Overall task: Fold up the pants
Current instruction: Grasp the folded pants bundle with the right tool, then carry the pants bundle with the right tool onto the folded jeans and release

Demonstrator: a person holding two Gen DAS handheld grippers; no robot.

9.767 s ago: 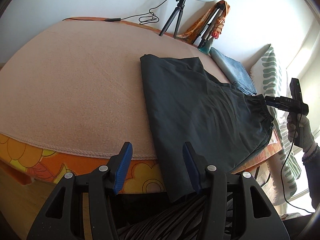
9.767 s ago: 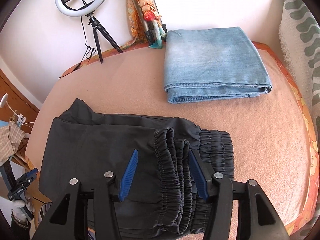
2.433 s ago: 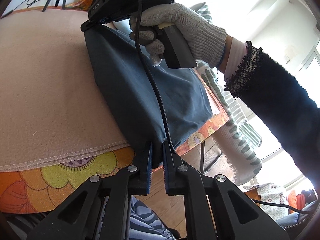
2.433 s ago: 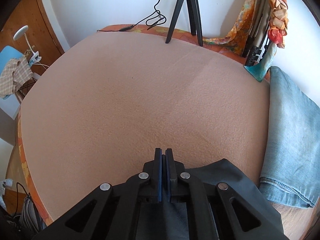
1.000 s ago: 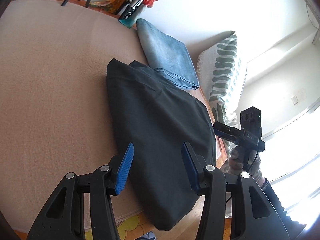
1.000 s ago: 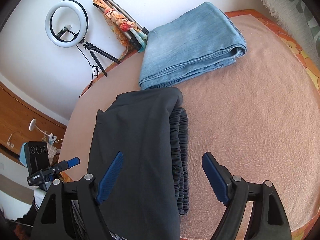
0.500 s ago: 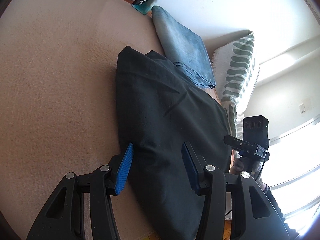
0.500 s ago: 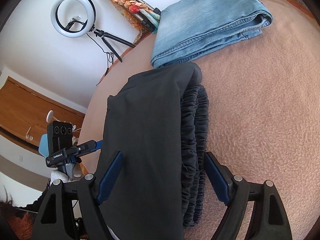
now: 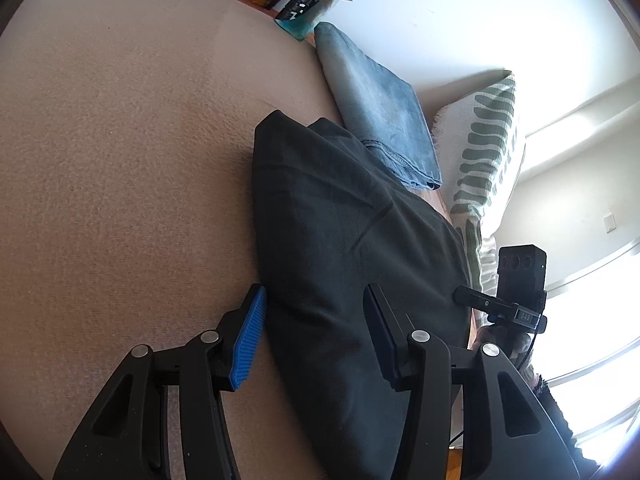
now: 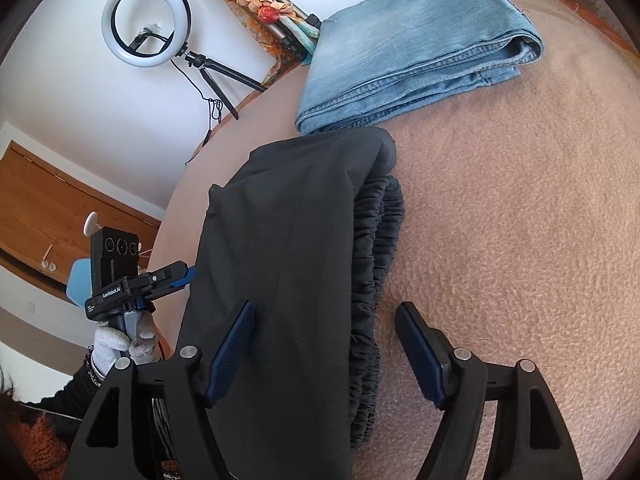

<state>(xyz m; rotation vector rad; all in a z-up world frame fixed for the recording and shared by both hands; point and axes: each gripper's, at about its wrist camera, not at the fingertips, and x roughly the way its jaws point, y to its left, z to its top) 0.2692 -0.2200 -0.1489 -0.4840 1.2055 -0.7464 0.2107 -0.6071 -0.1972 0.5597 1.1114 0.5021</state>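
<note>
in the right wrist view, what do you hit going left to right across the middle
left gripper held by a gloved hand → dark pants, folded → their gathered waistband → bare pink blanket

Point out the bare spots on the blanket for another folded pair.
Widest: left of the black pants, toward the tripod end. Also right of their waistband, below the folded jeans. Crowded where pants meet jeans.

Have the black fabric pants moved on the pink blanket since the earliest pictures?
Yes. The black fabric pants were folded over, and their far end now reaches the folded blue jeans, which kept their place.
</note>
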